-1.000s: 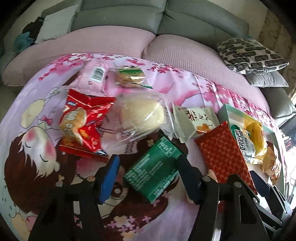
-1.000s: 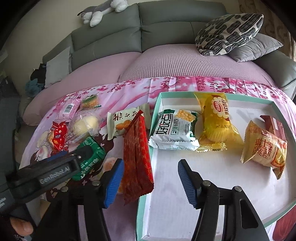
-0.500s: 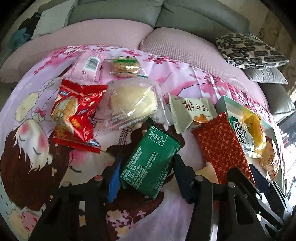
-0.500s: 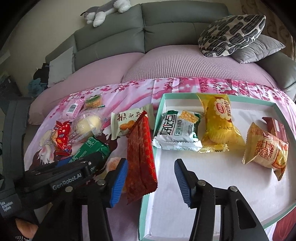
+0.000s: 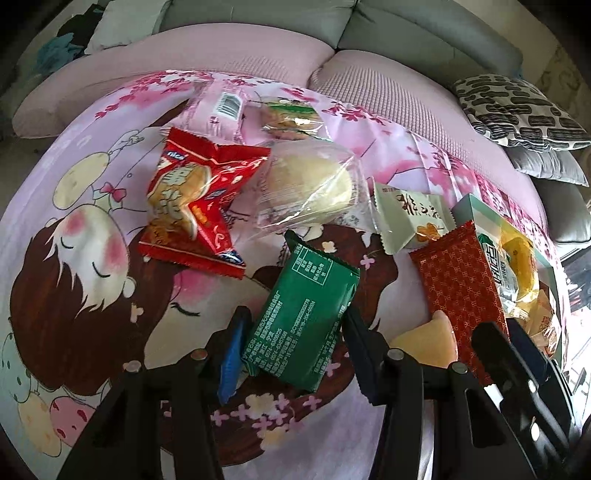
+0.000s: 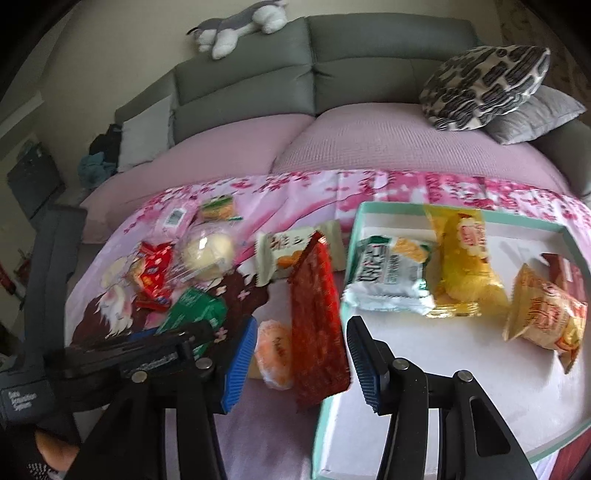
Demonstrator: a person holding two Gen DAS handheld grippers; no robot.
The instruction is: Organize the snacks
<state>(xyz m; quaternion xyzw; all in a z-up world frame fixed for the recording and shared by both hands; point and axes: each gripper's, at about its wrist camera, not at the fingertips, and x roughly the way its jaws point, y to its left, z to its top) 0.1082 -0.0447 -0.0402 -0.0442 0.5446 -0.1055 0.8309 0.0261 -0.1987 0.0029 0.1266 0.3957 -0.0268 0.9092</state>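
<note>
Two tools, left tool [image 5: 291,349] gripping green packet [image 5: 301,319], right tool [image 6: 299,363] pinching red packet [image 6: 317,314]

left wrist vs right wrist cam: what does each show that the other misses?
Left wrist only: the left claw straddling the green packet, and its printed back.

Right wrist only: the whole box interior, the orange packet in it, the plush toy on the sofa back, and the right claw around the dark red packet.

Both: cartoon cloth, red snack bag, clear-wrapped bun, patterned cushion.
</note>
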